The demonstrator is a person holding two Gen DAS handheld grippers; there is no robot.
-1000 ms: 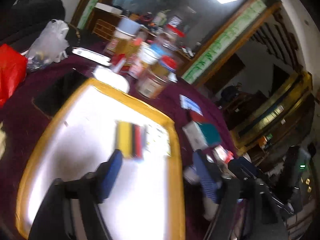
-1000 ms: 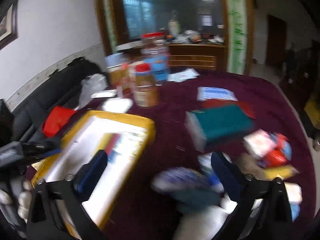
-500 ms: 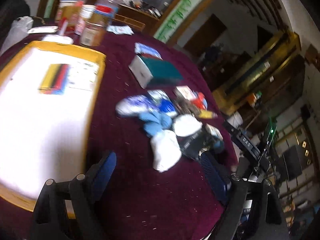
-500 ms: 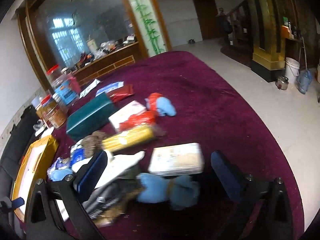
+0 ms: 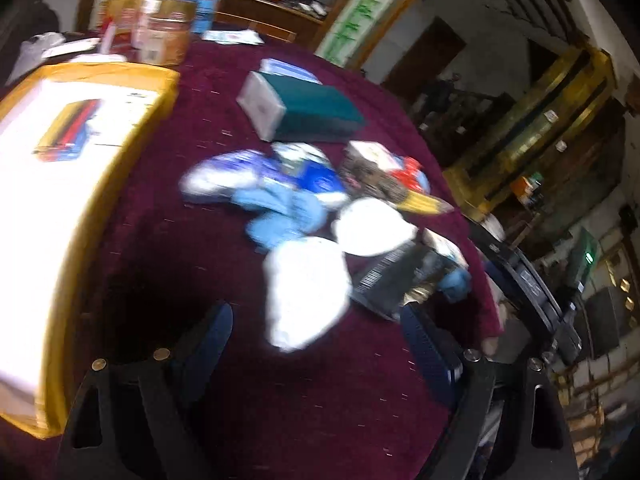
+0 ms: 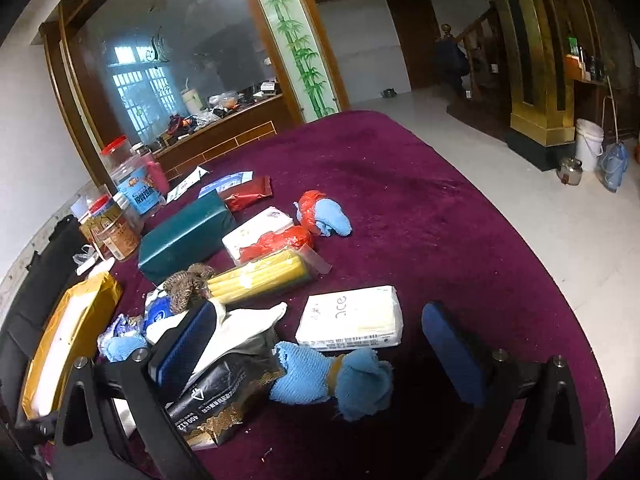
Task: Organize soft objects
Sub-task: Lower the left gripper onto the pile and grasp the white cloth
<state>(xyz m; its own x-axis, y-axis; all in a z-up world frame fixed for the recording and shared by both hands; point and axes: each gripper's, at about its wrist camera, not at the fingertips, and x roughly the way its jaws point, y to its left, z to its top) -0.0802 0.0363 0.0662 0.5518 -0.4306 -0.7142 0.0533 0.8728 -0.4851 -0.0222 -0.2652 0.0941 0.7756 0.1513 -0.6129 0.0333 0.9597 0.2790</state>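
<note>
Both the left gripper [image 5: 316, 354] and right gripper [image 6: 322, 350] are held wide apart and empty above the blue cloth [image 6: 332, 376].

Both grippers [image 5: 316, 354] [image 6: 320, 354] — black frames, blue pads, silver screws.
</note>
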